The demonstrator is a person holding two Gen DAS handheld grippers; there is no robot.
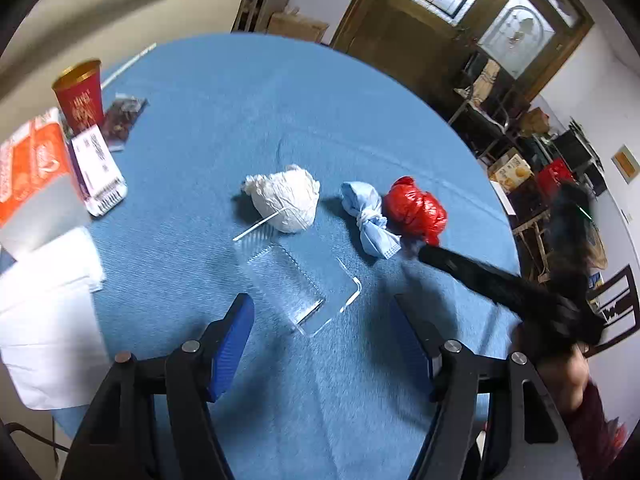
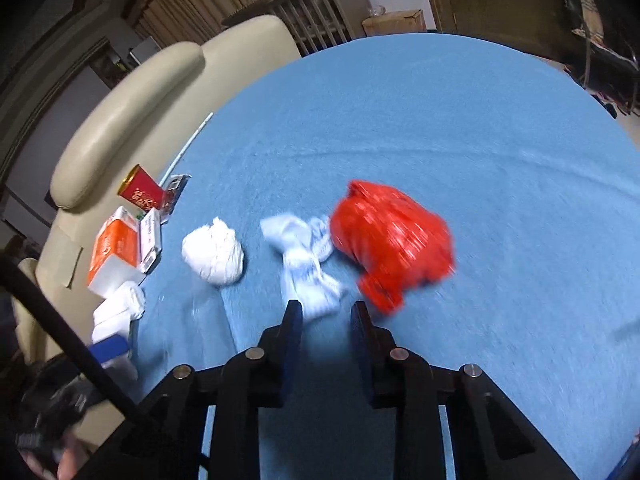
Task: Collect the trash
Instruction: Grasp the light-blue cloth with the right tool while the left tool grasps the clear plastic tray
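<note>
Three pieces of trash lie in a row on the round blue table (image 1: 248,92): a white crumpled paper ball (image 1: 286,198), a knotted light-blue mask (image 1: 368,216) and a red crumpled plastic bag (image 1: 416,208). A clear plastic tray (image 1: 296,284) lies just in front of them. My left gripper (image 1: 322,332) is open and empty, hovering just short of the clear tray. My right gripper (image 2: 326,312) is open and empty, its tips close to the blue mask (image 2: 308,264) with the red bag (image 2: 390,240) to its right and the white ball (image 2: 214,254) to its left. The right wrist view is blurred.
A red and gold cup (image 1: 80,94), an orange carton (image 1: 28,172), a small white and purple box (image 1: 98,168) and white napkins (image 1: 44,312) sit at the table's left side. A cream armchair (image 2: 132,112) stands beyond that edge. Wooden doors (image 1: 460,20) lie behind.
</note>
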